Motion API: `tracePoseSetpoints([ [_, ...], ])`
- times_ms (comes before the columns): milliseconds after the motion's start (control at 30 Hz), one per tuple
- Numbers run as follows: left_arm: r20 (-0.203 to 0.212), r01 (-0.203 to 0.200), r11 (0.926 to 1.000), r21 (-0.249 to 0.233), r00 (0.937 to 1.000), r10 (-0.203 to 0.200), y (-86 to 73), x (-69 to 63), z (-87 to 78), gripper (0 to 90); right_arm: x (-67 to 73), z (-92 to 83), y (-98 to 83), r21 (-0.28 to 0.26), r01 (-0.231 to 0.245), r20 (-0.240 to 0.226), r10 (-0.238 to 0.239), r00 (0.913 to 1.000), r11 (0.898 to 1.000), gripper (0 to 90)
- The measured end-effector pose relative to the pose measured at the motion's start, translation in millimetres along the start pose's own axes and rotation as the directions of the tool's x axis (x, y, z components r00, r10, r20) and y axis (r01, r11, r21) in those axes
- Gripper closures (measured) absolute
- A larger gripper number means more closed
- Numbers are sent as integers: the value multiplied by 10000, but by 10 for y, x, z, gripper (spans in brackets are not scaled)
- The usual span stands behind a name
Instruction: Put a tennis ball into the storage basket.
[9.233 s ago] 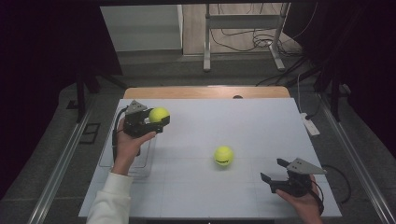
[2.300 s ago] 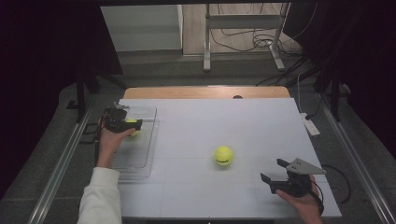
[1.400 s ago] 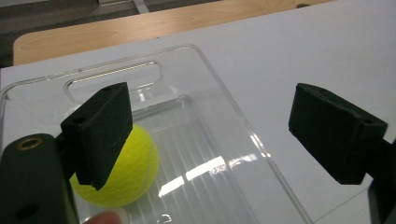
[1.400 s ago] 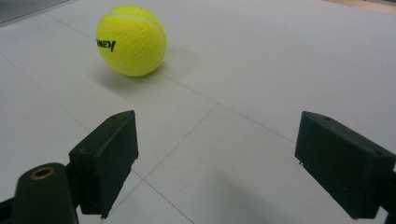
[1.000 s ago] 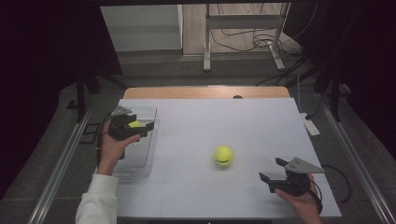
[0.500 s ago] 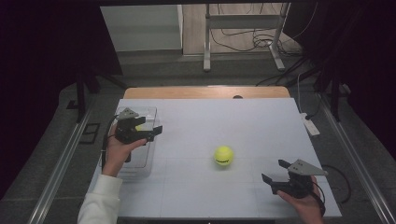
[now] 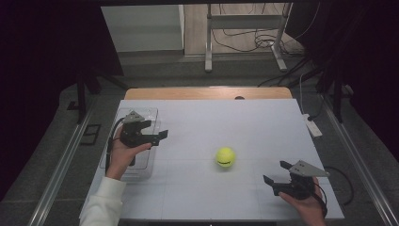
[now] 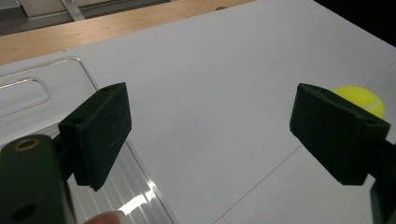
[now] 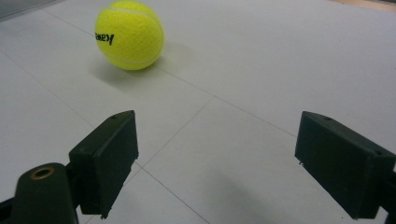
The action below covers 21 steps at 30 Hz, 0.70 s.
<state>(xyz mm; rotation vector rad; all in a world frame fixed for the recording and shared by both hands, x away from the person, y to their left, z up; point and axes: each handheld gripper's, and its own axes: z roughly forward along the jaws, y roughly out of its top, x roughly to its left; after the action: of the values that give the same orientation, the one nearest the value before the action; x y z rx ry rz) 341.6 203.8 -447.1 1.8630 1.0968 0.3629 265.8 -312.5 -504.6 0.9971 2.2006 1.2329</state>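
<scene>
A yellow tennis ball (image 7: 225,157) lies on the white table (image 7: 235,122), right of centre. My left gripper (image 7: 160,137) hovers over the right edge of a clear plastic bin (image 7: 141,113) and points right towards the ball, well short of it. Its jaws stand open with nothing between them (image 8: 210,116); the ball (image 8: 362,99) peeks out behind the right jaw. My right gripper (image 7: 276,173) rests near the front right of the table, open and empty (image 9: 217,140), with the ball (image 9: 129,35) ahead to its left.
The clear bin (image 8: 42,88) sits along the table's left side, partly under the left hand. A wooden strip (image 7: 207,92) runs along the table's far edge. A white power strip (image 7: 311,125) lies off the right edge.
The left gripper has moved right, from over the bin to its right edge. The yellow ball seen beside it in the bin is now hidden. The right gripper has stayed still.
</scene>
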Motion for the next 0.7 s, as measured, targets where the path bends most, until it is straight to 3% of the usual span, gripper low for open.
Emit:
tracePoseSetpoints([
  [233, 317, -184, 9998, -29, 9993, 185, 30, -113, 32, 139, -10, 11, 5, -10, -81, 30, 81, 10000, 10000, 138],
  [467, 605, -716, 9971, 271, 9957, 699, 46, -294, 143, 140, -5, 26, 10, 10, -79, -23, 79, 10000, 10000, 138],
  [700, 889, -895, 9948, 477, 9924, 850, 45, -403, 219, 140, 3, 42, 14, 56, -55, -24, 55, 10000, 10000, 138],
])
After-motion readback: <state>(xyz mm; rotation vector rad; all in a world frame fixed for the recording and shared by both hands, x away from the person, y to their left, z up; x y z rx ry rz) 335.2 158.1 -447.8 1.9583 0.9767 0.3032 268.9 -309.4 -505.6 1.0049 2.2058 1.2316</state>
